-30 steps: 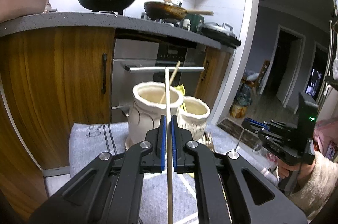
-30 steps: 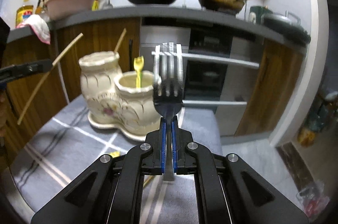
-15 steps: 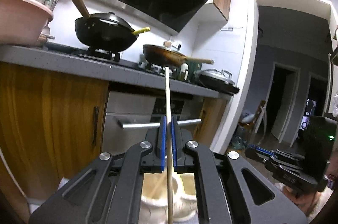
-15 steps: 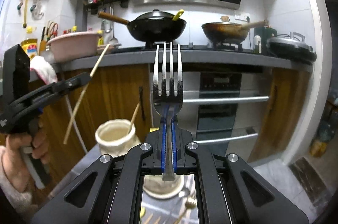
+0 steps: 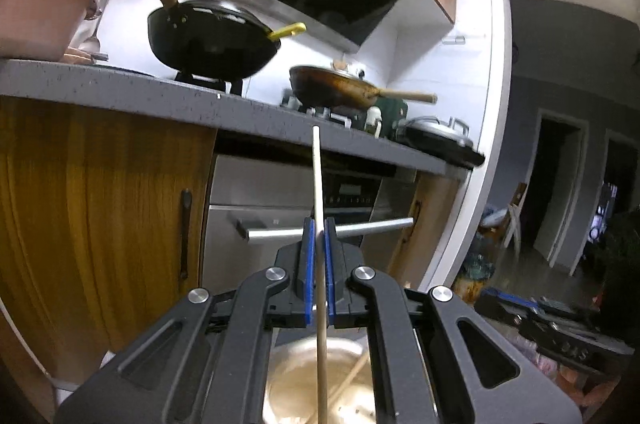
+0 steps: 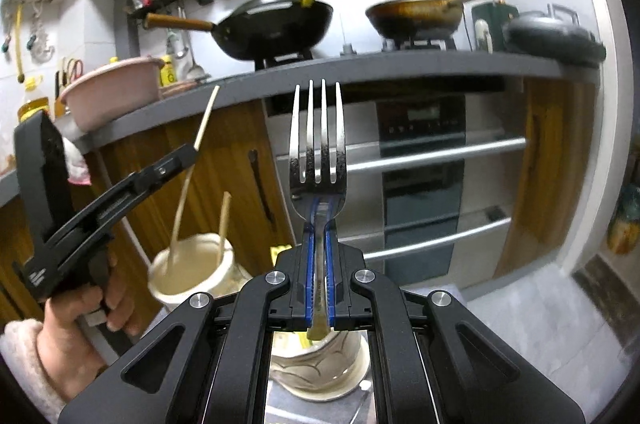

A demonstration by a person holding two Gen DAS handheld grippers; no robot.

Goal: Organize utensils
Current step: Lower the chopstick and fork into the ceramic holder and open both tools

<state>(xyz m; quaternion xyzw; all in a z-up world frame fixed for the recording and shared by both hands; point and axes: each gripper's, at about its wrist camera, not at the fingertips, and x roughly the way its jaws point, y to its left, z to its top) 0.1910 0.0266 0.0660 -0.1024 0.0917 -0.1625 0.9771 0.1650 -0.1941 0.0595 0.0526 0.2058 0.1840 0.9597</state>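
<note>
Over two cream jars [image 6: 192, 272], our left gripper [image 5: 319, 224] clamps one upright chopstick [image 5: 318, 184], our right gripper [image 6: 319, 228] one fork [image 6: 318, 144].

No legible text or labels

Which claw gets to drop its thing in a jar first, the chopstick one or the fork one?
Probably left. Its chopstick already dips into the tall jar. The right claw holds the fork above the short jar.

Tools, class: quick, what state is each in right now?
Left tool: closed, holding a chopstick.
Right tool: closed, holding a fork.
</note>
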